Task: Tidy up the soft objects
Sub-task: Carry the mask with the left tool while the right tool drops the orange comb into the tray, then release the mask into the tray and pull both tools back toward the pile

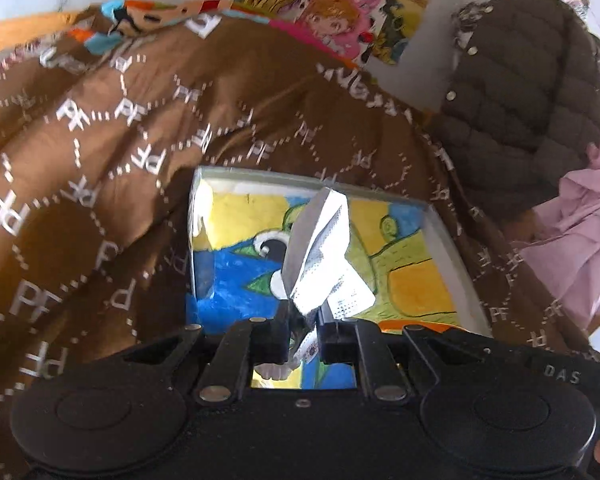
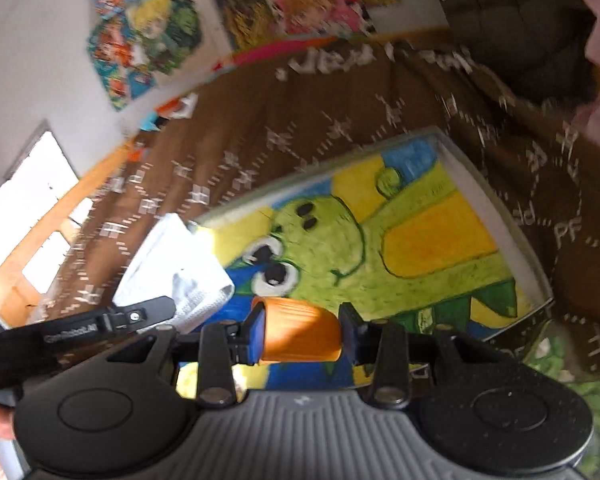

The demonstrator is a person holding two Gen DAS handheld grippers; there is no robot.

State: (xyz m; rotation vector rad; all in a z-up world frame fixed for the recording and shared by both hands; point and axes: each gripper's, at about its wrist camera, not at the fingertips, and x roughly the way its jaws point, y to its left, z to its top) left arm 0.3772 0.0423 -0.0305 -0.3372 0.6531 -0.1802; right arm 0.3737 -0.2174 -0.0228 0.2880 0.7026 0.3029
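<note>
Cartoon posters (image 1: pixel 332 12) cover the white wall at the far side, and below them a brown bedspread (image 1: pixel 112 152) printed with white letters spreads over the bed. On the bedspread lies a shallow tray (image 1: pixel 446 240) whose floor is a bright crayon picture in green, yellow and blue. To the far right a brown quilted jacket (image 1: pixel 520 80) is heaped against the wall, with a pink ruffled garment (image 1: pixel 580 232) just beside it on its near side.

The left hand-held gripper (image 1: pixel 304 330) is pinched tight on a crumpled white cloth (image 1: pixel 324 256). The cloth stands up from between the fingertips (image 1: pixel 278 332) and fans out away from them, above the middle of the tray's picture. From the right wrist view the same white cloth (image 2: pixel 176 264) shows at the tray's left edge, with the left hand-held gripper's black finger just near of it.

The right hand-held gripper (image 2: pixel 298 336) is clamped on an orange soft cylinder (image 2: pixel 300 334), which lies crosswise between the two blue pads (image 2: pixel 256 334), its ends pressed against them. It sits right at the fingertips, over the near part of the tray (image 2: pixel 516 216), low against the blue and green of the drawing. Whether the cylinder touches the tray floor I cannot tell. A window (image 2: pixel 28 196) glows at the far left.
</note>
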